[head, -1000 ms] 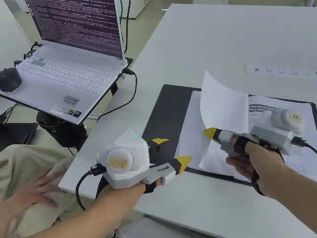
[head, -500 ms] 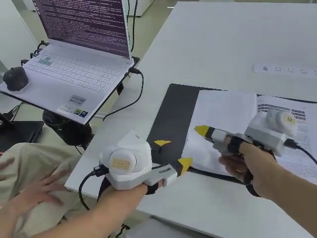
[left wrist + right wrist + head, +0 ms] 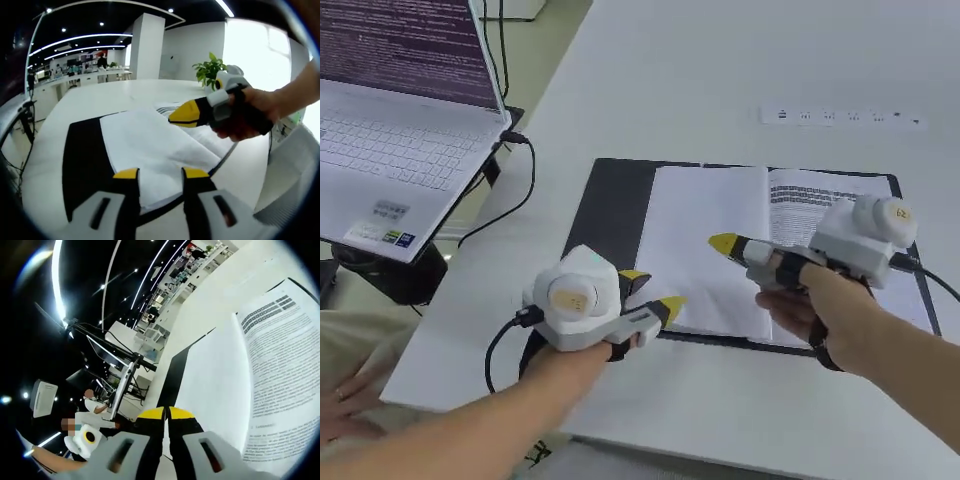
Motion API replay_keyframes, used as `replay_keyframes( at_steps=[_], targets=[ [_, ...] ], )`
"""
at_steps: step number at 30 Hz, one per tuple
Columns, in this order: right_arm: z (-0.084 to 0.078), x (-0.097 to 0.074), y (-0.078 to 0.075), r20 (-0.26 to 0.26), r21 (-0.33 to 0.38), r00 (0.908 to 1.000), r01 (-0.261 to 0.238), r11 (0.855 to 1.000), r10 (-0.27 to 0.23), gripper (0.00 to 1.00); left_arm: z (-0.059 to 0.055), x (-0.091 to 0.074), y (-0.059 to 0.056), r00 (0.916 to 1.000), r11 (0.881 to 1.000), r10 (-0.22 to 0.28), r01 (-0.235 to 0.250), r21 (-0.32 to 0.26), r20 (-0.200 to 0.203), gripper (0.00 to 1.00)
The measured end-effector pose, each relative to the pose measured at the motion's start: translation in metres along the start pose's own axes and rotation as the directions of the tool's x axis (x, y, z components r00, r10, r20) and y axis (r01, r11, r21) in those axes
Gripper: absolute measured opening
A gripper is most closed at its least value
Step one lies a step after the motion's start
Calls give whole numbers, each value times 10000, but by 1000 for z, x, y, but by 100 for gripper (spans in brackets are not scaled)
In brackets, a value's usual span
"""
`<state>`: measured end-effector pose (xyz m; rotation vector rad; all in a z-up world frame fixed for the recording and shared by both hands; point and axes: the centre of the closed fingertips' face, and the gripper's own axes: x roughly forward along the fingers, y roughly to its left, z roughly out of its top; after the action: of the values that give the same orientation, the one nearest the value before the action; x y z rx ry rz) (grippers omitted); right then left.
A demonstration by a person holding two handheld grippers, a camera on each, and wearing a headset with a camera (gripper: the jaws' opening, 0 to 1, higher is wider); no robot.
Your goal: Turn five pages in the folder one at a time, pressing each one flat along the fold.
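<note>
— Though lying open on the desk (image 3: 720,90), hardly done with yet, this folder (image 3: 610,205)?
— Hardly. Blank turned page (image 3: 705,240): down flat on the left stack. Printed page (image 3: 820,195): bared on the right. No telling which of the five. Probably pressing along the fold next, then more turns
— And the jaws?
— Right gripper (image 3: 723,243): pressed together, pinching nothing, tip low over the blank page, just beside the fold. Left gripper (image 3: 655,288): spread, empty, at the folder's near-left edge
— Different from a second ago?
— Very. Back then: same page reared up in a curl, lifted at the right gripper. Half a second ago: nearly laid over. Now: settled. Left gripper: much as before. Laptop (image 3: 400,150): further left in the head view, but only through a turn of the head
</note>
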<state>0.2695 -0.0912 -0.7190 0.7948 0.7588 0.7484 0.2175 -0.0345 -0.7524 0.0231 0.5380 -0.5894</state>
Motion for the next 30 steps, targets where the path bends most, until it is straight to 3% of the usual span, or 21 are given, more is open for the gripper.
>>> replay_keyframes(
  at_steps=[8, 10, 11, 16, 20, 26, 30],
  targets=[
    [12, -13, -11, -23, -172, 9997, 222, 9996, -223, 0, -26, 7, 10, 9959, 9977, 576, -600, -325, -701, 29],
    [13, -14, -13, -94, -152, 9996, 251, 9996, -253, 1, -35, 5, 11, 9923, 9976, 683, -666, 198, -1033, 28],
    [13, -15, -14, -111, -172, 9996, 271, 9995, -273, 1, -32, 5, 10, 9950, 9976, 631, -606, 349, -771, 28],
    [9, -10, -34, -643, -75, 9968, 461, 9989, -464, 0, -35, 5, 10, 9943, 9949, 678, -611, 808, -823, 28],
    [14, -4, -52, -784, 188, 9953, 586, 9981, -569, 0, -34, 5, 10, 9941, 9952, 693, -632, 742, -834, 27],
    [17, 5, -67, -1055, 444, 9926, 658, 9968, -608, 0, -34, 5, 10, 9950, 9953, 715, -666, 708, -697, 27],
    [25, 10, -78, -859, 681, 9940, 736, 9950, -676, 0, -35, 5, 10, 9953, 9952, 715, -669, 708, -651, 27]
  ],
)
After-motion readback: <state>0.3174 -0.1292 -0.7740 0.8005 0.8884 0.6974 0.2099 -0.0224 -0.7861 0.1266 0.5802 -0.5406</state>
